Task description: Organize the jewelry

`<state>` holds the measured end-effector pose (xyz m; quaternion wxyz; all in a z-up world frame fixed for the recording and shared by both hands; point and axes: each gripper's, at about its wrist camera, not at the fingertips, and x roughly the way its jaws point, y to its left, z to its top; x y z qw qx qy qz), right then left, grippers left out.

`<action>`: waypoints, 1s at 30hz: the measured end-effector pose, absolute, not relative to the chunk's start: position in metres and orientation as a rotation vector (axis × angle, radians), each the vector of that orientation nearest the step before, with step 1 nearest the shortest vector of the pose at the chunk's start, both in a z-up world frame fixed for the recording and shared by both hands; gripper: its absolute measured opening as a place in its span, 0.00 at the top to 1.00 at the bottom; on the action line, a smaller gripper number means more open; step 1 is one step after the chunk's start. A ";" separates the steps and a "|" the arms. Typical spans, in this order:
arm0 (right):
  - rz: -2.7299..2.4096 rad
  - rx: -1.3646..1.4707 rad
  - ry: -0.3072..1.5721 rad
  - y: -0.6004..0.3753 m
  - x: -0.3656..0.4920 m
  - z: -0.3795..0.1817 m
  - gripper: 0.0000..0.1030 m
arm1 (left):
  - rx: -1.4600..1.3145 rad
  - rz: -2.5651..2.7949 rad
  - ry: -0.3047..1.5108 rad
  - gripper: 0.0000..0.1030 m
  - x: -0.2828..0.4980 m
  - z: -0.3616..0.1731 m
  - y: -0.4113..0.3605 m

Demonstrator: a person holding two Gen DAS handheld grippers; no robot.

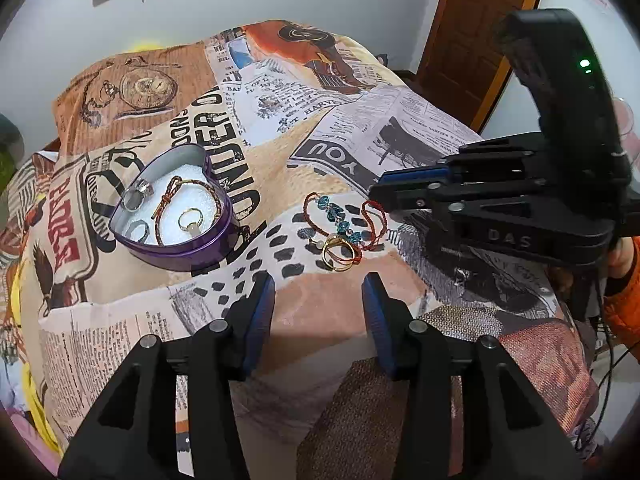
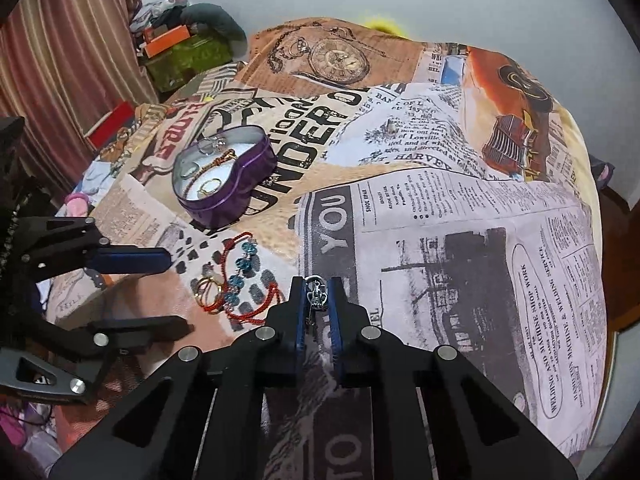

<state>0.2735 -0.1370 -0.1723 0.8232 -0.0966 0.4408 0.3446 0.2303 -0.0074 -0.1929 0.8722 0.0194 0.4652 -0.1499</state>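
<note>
A purple heart-shaped tin (image 1: 176, 254) (image 2: 244, 200) sits on the printed blanket and holds rings and a braided cord bracelet (image 1: 188, 204). A red cord bracelet with blue beads (image 1: 340, 222) (image 2: 240, 268) and gold rings (image 1: 336, 254) (image 2: 208, 290) lie on the blanket in front of my left gripper (image 1: 318, 296), which is open and empty. My right gripper (image 2: 317, 292) is shut on a small silver ring (image 2: 316, 290) above the blanket; it also shows in the left wrist view (image 1: 378, 190), right of the beads.
The blanket (image 2: 460, 200) covers a bed. Curtains (image 2: 72, 60) and stacked boxes and clothes (image 2: 184, 48) stand at the far left. A wooden door (image 1: 480, 32) stands behind the bed.
</note>
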 end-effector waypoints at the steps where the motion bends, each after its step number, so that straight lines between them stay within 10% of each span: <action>1: 0.732 -0.202 0.934 -0.139 0.272 -0.171 0.91 | 0.040 -0.313 0.973 0.57 0.231 -0.193 -0.008; 15: 0.695 -0.139 0.909 -0.171 0.259 -0.159 0.91 | 0.117 -0.316 0.947 0.58 0.247 -0.198 -0.026; 20: 0.698 -0.115 0.914 -0.173 0.258 -0.161 0.91 | 0.100 -0.319 0.951 0.82 0.249 -0.201 -0.024; 30: 0.713 -0.108 0.883 -0.170 0.249 -0.147 0.91 | 0.112 -0.303 0.921 0.83 0.232 -0.190 -0.023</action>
